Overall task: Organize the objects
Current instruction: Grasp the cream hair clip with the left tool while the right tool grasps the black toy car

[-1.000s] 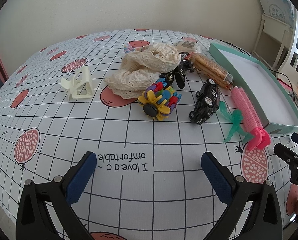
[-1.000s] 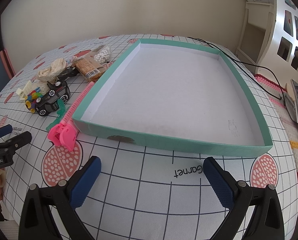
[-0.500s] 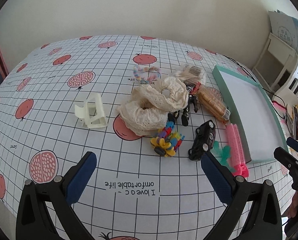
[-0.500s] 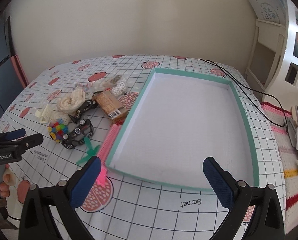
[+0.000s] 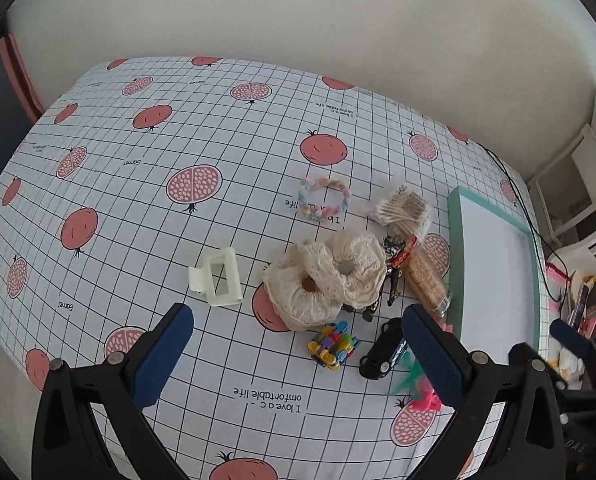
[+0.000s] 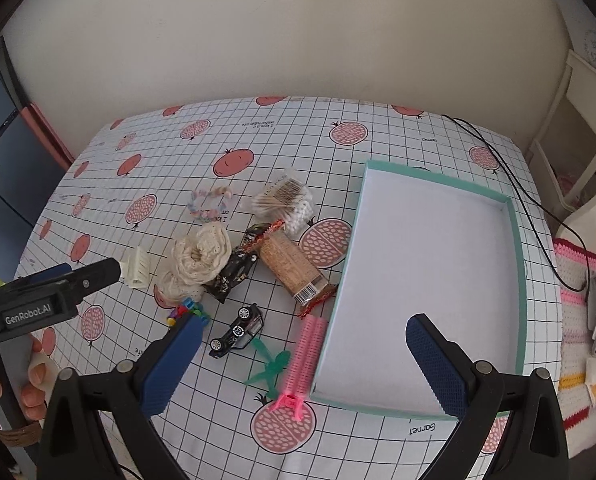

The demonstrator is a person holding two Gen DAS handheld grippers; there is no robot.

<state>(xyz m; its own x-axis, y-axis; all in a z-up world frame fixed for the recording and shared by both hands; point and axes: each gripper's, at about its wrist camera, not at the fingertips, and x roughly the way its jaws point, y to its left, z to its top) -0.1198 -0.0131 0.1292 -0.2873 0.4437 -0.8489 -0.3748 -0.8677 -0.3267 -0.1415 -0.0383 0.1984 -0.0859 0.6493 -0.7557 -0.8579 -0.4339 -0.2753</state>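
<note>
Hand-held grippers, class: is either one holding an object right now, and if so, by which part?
Nothing is held. The left hand-held gripper and the right hand-held gripper are both open and empty above the table.

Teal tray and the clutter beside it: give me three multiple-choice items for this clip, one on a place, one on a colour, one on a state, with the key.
1. Where does the pink hair roller lie?
A. inside the teal tray
B. on the cloth along the tray's left wall
C. on top of the lace scrunchies

2. What colour is the toy car?
A. black
B. red
C. white

3. What is the state of the teal tray?
A. full of toys
B. holds only the car
C. empty

Key: 1 B, the roller runs alongside the outside of the tray's wall on the tablecloth. 2 A, the car's body is black with pale wheels. 3 C, only the bare white floor shows inside the rim, while both hand-held grippers, left and right, are open and hold nothing.
</note>
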